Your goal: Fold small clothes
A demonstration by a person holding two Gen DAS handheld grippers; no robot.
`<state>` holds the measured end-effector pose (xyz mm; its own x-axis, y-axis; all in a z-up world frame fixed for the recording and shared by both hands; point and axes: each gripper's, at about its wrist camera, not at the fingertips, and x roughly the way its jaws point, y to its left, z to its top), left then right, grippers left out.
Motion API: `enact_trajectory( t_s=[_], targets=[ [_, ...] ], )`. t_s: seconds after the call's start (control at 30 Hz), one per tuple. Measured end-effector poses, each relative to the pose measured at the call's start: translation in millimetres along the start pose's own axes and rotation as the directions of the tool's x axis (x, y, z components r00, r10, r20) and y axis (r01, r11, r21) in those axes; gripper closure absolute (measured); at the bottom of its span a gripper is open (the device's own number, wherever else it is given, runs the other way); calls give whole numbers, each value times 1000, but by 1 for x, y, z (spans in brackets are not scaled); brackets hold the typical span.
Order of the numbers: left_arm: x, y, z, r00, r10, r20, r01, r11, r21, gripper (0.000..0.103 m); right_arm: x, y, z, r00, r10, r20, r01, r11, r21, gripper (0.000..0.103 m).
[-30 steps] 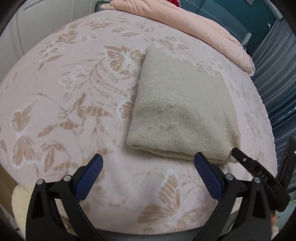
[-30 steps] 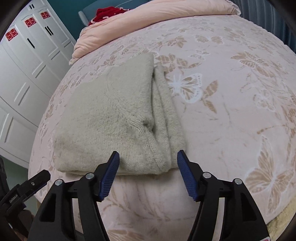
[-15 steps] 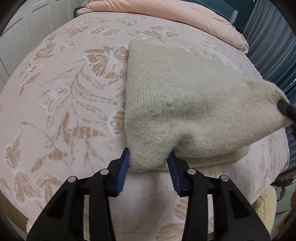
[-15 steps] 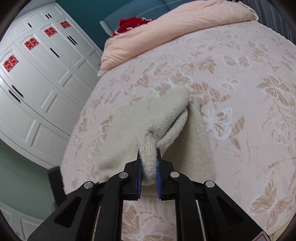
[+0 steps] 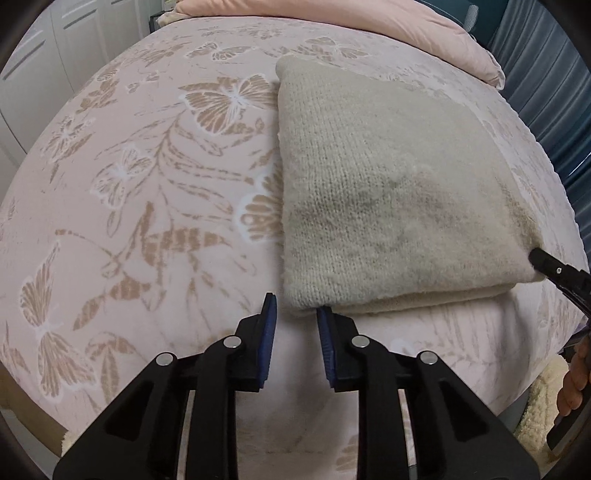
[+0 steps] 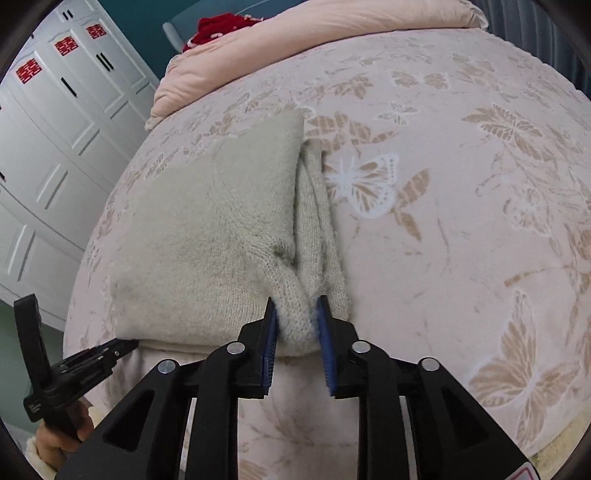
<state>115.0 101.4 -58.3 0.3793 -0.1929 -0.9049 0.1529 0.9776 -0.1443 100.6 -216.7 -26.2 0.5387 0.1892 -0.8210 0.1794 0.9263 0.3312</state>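
**Supervisor:** Report jaw status, left unit first.

**Operator:** My left gripper [image 5: 294, 314] has its blue pads [image 5: 269, 325] set a narrow gap apart. The near-left corner of the folded beige sweater [image 5: 388, 199] sits at the pad tips, at the mouth of that gap. I cannot tell whether any knit is actually pinched; the pads look just short of the fabric.

**Supervisor:** Right unit?

**Operator:** My right gripper [image 6: 295, 317] is closed down on a bunched roll of knit at the sweater's [image 6: 207, 236] near-right corner. Both pads [image 6: 325, 332] press the fabric, which bulges between them.

**Supervisor:** Location of the garment?

**Operator:** It lies folded on the butterfly-print bedspread [image 5: 147, 206], near the front edge, with the pink duvet [image 5: 369, 22] well beyond it.

**Supervisor:** Differences between views?

**Operator:** The left wrist view shows the flat top layer, the stacked layers along the near edge, and the right gripper's tip at the far-right corner. The right wrist view alone shows the folded edges running along the sweater's right side, the white wardrobe [image 6: 55, 129], a red item [image 6: 218, 27] behind the duvet, and the left gripper's tip at the sweater's left corner.
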Motion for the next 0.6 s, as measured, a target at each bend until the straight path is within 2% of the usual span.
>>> enact_trajectory(
  t_s=[0.03, 0.07, 0.1, 0.13, 0.23, 0.33, 0.4, 0.5, 0.57, 0.6],
  targets=[
    [-7, -2, -3, 1000, 7, 7, -7, 1000, -4, 79, -8, 0, -5, 1000, -18, 22, 18, 1000, 8, 64],
    [-14, -4, -7, 1000, 14, 19, -14, 1000, -3, 74, -15, -2, -11, 999, -40, 37, 39, 999, 22, 60],
    [-21, -7, -10, 999, 13, 37, -13, 1000, 1, 68, -20, -5, -18, 998, -48, 43, 47, 998, 33, 60],
    [-27, -12, -15, 998, 14, 54, -14, 1000, 4, 54, -23, -8, -26, 998, -50, 42, 49, 998, 39, 60],
    [-40, -28, -28, 994, 43, 96, -46, 999, 25, 31, -25, -10, -52, 995, -95, 12, 95, 994, 46, 59],
    [-44, -43, -36, 993, 55, 104, -60, 997, 54, 28, -21, -8, -70, 992, -124, -17, 124, 991, 39, 59],
    [-47, -49, -37, 993, 50, 105, -57, 996, 67, 27, -29, -1, -66, 995, -94, 21, 94, 995, 19, 60],
    [-53, -51, -33, 992, 54, 118, -63, 996, 69, 26, -40, 18, -35, 995, -45, 91, 47, 999, -27, 66],
    [-57, -50, -29, 989, 64, 133, -74, 995, 66, 25, -46, 35, -7, 990, -5, 138, 15, 997, -71, 75],
    [-59, -49, -26, 988, 70, 138, -79, 995, 63, 24, -46, 43, 7, 988, 14, 154, 1, 995, -95, 84]
  ],
)
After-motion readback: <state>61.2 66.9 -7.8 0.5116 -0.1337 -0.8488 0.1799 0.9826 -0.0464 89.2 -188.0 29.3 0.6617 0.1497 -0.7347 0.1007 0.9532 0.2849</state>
